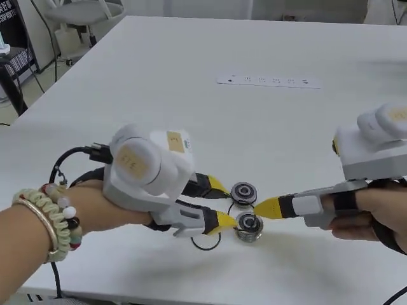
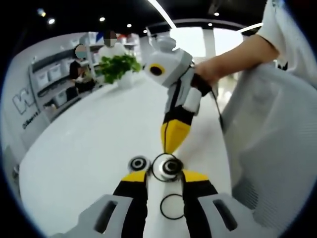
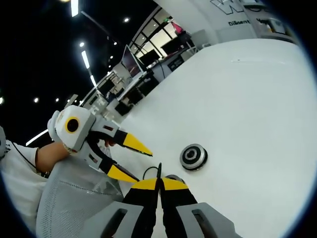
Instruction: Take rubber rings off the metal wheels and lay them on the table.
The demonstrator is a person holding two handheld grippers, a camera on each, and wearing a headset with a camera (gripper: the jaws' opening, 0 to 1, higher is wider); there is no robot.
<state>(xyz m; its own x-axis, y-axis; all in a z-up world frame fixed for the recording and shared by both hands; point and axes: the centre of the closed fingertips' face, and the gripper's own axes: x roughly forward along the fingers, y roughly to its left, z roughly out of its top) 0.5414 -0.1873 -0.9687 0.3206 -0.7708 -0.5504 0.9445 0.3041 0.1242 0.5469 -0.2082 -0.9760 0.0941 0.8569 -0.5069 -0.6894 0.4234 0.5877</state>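
Note:
Two metal wheels lie near the table's front edge. The nearer wheel (image 1: 248, 223) (image 2: 170, 167) has a black rubber ring (image 2: 154, 168) (image 3: 158, 170) loose around it. My right gripper (image 1: 262, 208) (image 3: 159, 184) (image 2: 172, 144) comes in from the right, shut on that ring. My left gripper (image 1: 221, 202) (image 2: 165, 177) (image 3: 126, 156) is open, its yellow tips to either side of this wheel. The farther wheel (image 1: 243, 192) (image 2: 139, 163) (image 3: 193, 156) still wears its dark ring and stands free. A loose rubber ring (image 1: 205, 249) (image 2: 160, 206) lies flat on the table between the left jaws.
The white table (image 1: 191, 95) stretches far ahead. A flush socket strip (image 1: 267, 81) sits at mid-table. Off the far left corner stand a chair (image 1: 82, 13) and a dark stand (image 1: 16, 63). People and a potted plant (image 2: 116, 67) are visible beyond the table in the left gripper view.

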